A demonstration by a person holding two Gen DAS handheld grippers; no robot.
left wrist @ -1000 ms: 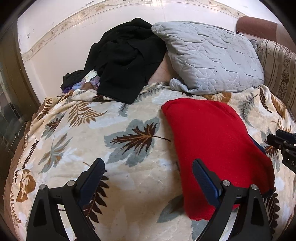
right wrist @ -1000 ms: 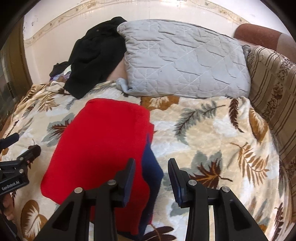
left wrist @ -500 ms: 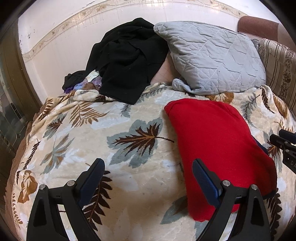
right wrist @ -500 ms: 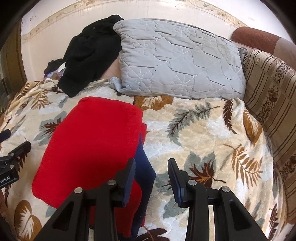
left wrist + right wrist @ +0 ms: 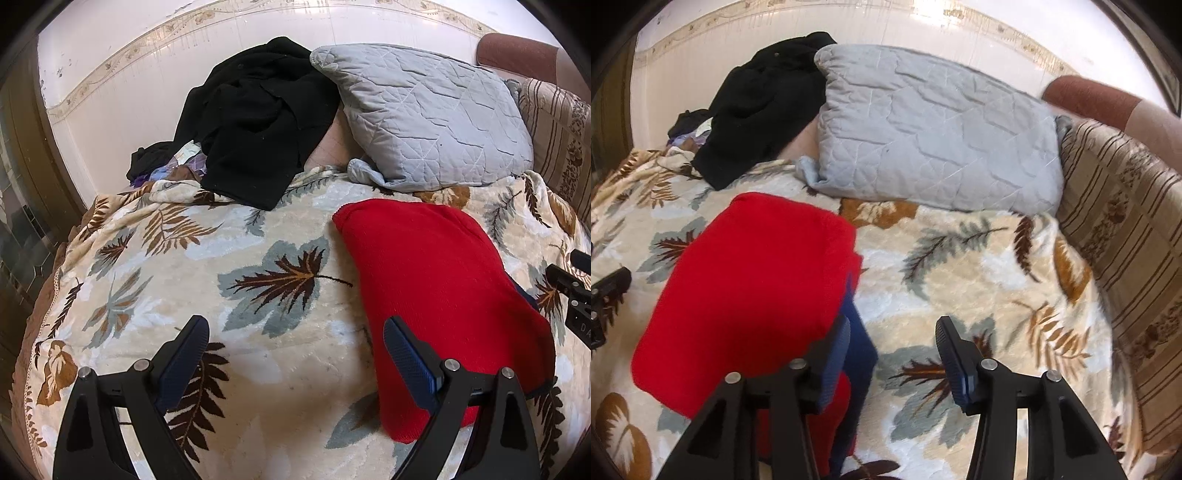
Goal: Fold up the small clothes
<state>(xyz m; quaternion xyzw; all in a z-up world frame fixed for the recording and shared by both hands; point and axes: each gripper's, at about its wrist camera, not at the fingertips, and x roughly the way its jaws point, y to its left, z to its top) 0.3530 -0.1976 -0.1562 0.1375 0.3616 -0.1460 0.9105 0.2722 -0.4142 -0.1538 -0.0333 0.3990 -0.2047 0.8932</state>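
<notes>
Right wrist view: right gripper (image 5: 892, 341) jaws apart, just been widening, nothing between, hovering over leaf blanket (image 5: 979, 280); folded red garment (image 5: 750, 288) just left of it, blue edge beside left finger. Left gripper (image 5: 291, 343) wide apart, empty, garment at its right finger.

Bed covering: cream blanket (image 5: 258, 369) with grey and brown leaf print, filling the lower frame. Wall (image 5: 129, 48): glossy white tile with a floral border band, across the top. Grey quilted pillow (image 5: 436, 114), upper right. Striped brown-and-beige cushion (image 5: 1126, 229), right edge. Reddish-brown upholstered rest (image 5: 1089, 96), top right. Dark wooden frame (image 5: 22, 147), left edge.
</notes>
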